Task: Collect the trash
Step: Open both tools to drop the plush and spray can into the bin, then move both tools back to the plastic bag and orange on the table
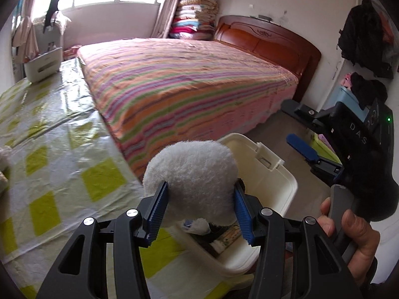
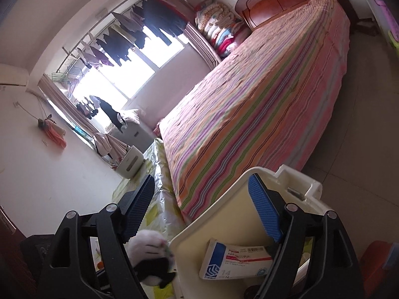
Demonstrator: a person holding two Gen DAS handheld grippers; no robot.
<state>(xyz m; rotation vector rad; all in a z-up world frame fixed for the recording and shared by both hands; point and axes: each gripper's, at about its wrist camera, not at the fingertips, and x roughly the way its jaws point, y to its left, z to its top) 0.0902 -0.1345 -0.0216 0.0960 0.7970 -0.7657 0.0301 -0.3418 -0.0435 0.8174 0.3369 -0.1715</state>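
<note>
Two grippers work for me: my left gripper [image 1: 199, 201] squeezes the fluffy white toy [image 1: 192, 169] over the white bin [image 1: 281, 186] to drop it in, and my right gripper [image 2: 202, 214] hangs open and empty above the bin.

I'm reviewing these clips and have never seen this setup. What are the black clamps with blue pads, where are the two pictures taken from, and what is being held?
Each clamp is a hand-held two-finger gripper; a person's hand squeezes the handle. Each picture comes from a camera on one gripper, looking along its fingers. In the left view, the left gripper pinches a fluffy white plush toy above a cream plastic bin beside a yellow-checked plastic table cover. In the right view, the right gripper is open and empty; a white-and-blue cardboard box lies in the bin. A striped bed stands behind.
</note>
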